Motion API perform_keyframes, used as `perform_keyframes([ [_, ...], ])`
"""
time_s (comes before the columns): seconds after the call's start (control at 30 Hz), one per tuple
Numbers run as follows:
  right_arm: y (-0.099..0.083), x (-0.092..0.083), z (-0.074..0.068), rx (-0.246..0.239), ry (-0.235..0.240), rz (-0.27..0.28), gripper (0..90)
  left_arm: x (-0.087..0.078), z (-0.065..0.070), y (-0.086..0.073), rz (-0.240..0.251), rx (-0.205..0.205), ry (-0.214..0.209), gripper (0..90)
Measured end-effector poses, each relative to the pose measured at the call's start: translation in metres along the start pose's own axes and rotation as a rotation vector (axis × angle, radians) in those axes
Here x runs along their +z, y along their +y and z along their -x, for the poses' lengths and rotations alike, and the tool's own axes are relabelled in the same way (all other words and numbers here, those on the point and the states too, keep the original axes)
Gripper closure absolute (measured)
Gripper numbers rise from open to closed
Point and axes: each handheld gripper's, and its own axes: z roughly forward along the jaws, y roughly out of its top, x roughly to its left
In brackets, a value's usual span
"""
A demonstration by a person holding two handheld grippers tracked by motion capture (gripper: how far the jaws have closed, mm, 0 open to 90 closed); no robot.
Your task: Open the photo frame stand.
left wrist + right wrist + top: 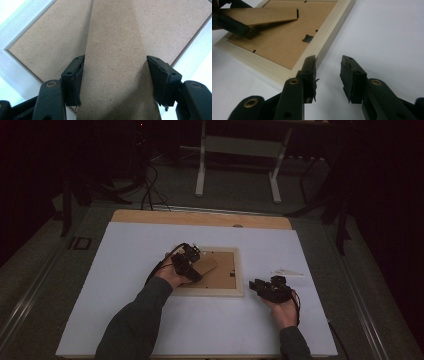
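A pale wooden picture frame [240, 270] lies face down mid-table, its brown backing board [50, 37] upward. The board's fold-out stand [207, 265] is tilted up off the backing. My left gripper [192, 255] is shut on that stand; in the left gripper view the stand [115, 37] runs between the jaws, and both pads press on its edges. My right gripper [257, 286] rests on the white sheet just right of the frame's near corner. Its jaws stand open with nothing between them [328, 62], beside the frame's rim [329, 32]. The raised stand [267, 15] shows there too.
A white sheet [150, 330] covers the table, with a wooden strip [200, 217] bare at the far edge. A small pale object [288, 272] lies right of the frame. A small hanger clip [308, 38] sits on the backing. White table legs [200, 170] stand beyond.
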Motion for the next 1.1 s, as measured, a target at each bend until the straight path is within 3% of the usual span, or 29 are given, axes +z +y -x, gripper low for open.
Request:
perform_keyframes([
  [0.6, 0.005, -0.006, -0.001, 0.003, -0.005, 0.020, 64.6, -0.004, 0.013, -0.004, 0.031, 0.060, 0.092, 36.4],
  [1.1, 0.016, -0.011, -0.002, -0.030, -0.020, 0.019, 63.8, -0.006, 0.025, -0.013, 0.085, 0.099, 0.170, 36.4],
])
